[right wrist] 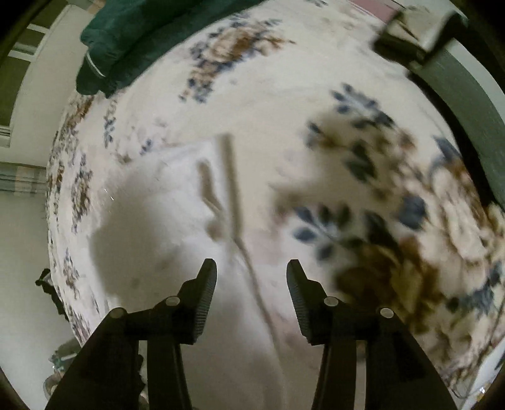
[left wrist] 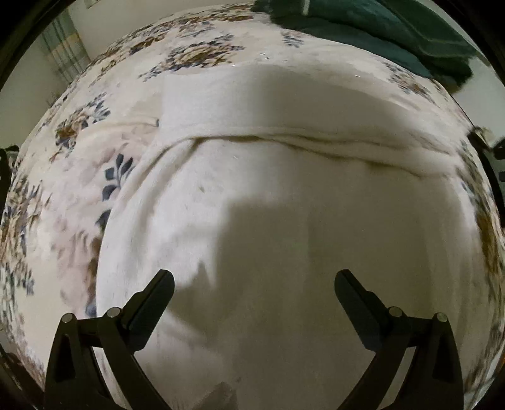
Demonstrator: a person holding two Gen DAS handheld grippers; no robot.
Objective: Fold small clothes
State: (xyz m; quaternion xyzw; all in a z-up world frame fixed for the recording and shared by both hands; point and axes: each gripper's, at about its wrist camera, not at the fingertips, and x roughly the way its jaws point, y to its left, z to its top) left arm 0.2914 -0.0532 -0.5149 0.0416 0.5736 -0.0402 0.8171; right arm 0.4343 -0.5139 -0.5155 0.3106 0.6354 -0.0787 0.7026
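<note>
On the bed, over a floral bedspread (left wrist: 79,132), a white garment (left wrist: 284,220) is laid out, partly folded: a band of it has been turned over across the far part, with a thick fold edge (left wrist: 300,142) running side to side in the left wrist view. The left gripper (left wrist: 254,284) is seen above the near part of the garment, jaws wide apart, nothing between them, no cloth touched. The right gripper (right wrist: 251,274) is seen over the garment's right-hand border, where a raised seam or edge (right wrist: 233,195) runs away from the camera beside the floral print; its jaws stand apart, with only that edge visible below the gap and no cloth pinched. The right wrist view is blurred, so exact contact cannot be told, but the pads look clear of the fabric. The step in hand is judged to be re-gripping for the next fold. It would best be done with both near corners taken at matching points, all layers caught at each pinch, not just the top one. The cloth should be lifted only a little and carried evenly so the existing fold is not dragged open. The edges should be lined up before release. A dark green garment (left wrist: 394,28) lies at the far edge of the bed, well apart, and should be left alone.
</note>
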